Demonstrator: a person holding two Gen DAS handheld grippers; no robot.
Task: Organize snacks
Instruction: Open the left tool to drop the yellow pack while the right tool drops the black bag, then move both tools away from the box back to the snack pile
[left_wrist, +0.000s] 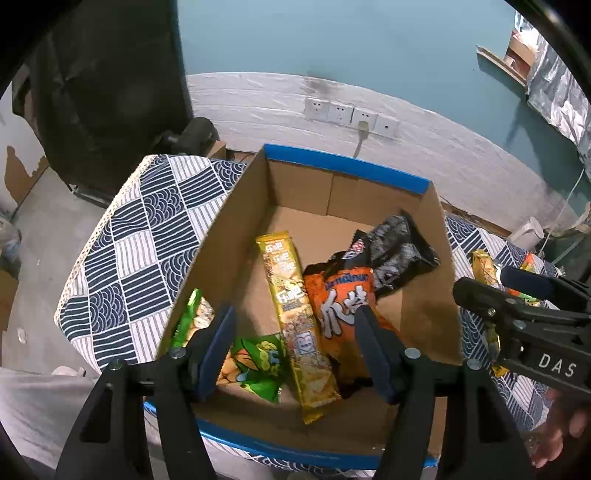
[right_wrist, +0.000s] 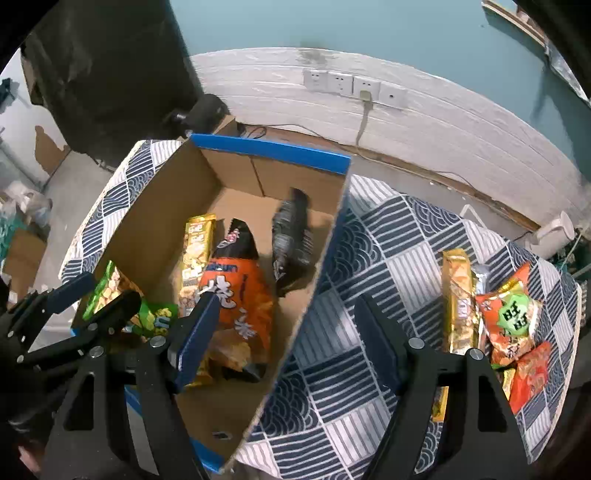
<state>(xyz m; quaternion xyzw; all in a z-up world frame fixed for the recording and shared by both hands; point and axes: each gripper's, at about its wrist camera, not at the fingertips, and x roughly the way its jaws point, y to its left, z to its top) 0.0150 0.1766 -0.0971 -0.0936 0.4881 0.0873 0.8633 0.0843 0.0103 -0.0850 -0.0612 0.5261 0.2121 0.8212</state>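
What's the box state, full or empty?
Partly full: cardboard box holds a green bag, yellow pack, orange bag and black bag; bare floor shows.

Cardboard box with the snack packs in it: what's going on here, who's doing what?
A person is sorting snacks into a cardboard box on a patterned tablecloth. Both jaws stand open and hold nothing. The left hand-held gripper hovers over the box, above a long yellow pack, an orange bag, a green bag and a black bag. The right hand-held gripper straddles the box's right wall. More snacks lie on the cloth, not yet boxed.
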